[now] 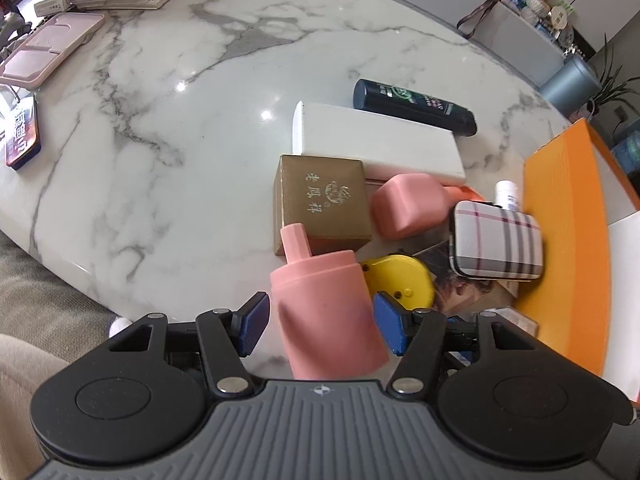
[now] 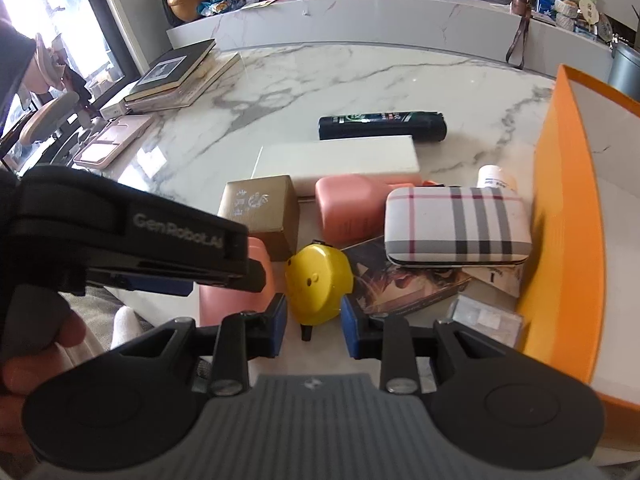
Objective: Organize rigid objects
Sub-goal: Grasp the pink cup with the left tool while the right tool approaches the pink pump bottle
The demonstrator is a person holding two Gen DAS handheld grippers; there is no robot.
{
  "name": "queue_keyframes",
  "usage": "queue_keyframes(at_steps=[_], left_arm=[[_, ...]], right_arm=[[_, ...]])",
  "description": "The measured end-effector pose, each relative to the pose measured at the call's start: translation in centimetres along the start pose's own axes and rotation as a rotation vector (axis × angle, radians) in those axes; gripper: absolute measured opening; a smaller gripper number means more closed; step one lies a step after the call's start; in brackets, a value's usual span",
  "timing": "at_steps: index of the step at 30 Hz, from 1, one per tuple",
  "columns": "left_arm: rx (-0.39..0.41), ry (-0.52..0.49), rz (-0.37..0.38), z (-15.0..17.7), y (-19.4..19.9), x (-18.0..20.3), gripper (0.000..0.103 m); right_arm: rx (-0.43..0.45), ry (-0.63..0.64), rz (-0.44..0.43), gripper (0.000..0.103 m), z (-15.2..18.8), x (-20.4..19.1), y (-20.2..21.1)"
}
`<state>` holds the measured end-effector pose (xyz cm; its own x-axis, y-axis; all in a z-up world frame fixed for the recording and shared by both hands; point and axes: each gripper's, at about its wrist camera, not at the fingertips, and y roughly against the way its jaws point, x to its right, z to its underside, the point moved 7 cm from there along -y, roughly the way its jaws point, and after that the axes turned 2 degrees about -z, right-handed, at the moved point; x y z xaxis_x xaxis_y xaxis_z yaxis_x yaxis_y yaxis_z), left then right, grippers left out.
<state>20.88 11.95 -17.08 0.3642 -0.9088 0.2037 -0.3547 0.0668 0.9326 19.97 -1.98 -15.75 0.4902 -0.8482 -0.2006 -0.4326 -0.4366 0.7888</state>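
- Left wrist view: the left tool [image 1: 320, 322] has a pink bottle [image 1: 324, 312] between its blue pads; the right pad touches the bottle, a sliver of desk shows at the left pad, so I cannot tell whether it is clenched.
- The bottle's nozzle points at a gold box [image 1: 320, 204] lying on the marble desk [image 1: 160, 120].
- Right wrist view: the right tool [image 2: 313, 324] is released, its pads either side of a yellow tape measure [image 2: 318, 280], apart from it.
- An orange box [image 2: 568, 240] sits to the right of the gold box; its white interior shows nothing inside where visible.
- A plaid case [image 2: 456, 226] lies just beside the orange box's outer wall, resting on a printed book [image 2: 400, 284].
- Behind the gold box lie a white box [image 1: 376, 144] and a dark bottle [image 1: 416, 108].
- A second pink container [image 1: 404, 204] lies right of the gold box.
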Motion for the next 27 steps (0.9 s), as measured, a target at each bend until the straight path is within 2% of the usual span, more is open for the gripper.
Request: queue_keyframes(at_steps=[4,7,8,11,13,14,15,18,19,21,23,27], left_arm=[[-0.003,-0.018,0.02,-0.3,0.1,0.1,0.056],[0.031,-0.05,0.042,-0.7,1.2,0.1,0.031],[0.044,-0.064,0.047,-0.9,1.6,0.2,0.015],[0.056,-0.096,0.038,-1.3,2.0,0.1,0.012],[0.042,-0.086,0.034,-1.2,1.7,-0.3,0.013],[0.04,-0.075,0.034,-1.2,1.8,-0.5,0.017],[0.038,-0.063,0.029,-1.3,1.7,-0.6,0.027],[0.031,-0.057,0.028,-1.2,1.4,-0.7,0.047],[0.022,-0.052,0.031,-1.2,1.2,-0.7,0.05],[-0.009,-0.044,0.049,-0.9,0.8,-0.4,0.063],[-0.018,-0.041,0.056,-0.6,0.2,-0.2,0.068],[-0.058,-0.008,0.06,0.0,-1.0,-0.3,0.071]], right_arm=[[-0.008,-0.008,-0.003,0.031,-0.1,0.1,-0.2],[-0.002,-0.026,-0.003,0.031,-0.6,0.5,0.1],[0.003,-0.037,-0.005,0.031,-0.8,0.6,0.3],[0.016,-0.097,-0.017,0.032,-1.6,1.2,0.6],[0.022,-0.138,-0.022,0.032,-2.2,1.5,0.4],[0.023,-0.153,-0.019,0.032,-2.4,1.6,0.3],[0.023,-0.165,-0.018,0.032,-2.6,1.7,0.2],[0.013,-0.177,-0.024,0.032,-2.4,1.5,0.1],[0.008,-0.164,-0.018,0.032,-2.2,1.3,0.0],[0.01,-0.124,0.009,0.031,-1.7,1.0,0.1],[0.016,-0.091,0.029,0.031,-1.3,0.7,0.3],[-0.001,-0.061,0.031,0.032,-0.3,0.4,-0.1]])
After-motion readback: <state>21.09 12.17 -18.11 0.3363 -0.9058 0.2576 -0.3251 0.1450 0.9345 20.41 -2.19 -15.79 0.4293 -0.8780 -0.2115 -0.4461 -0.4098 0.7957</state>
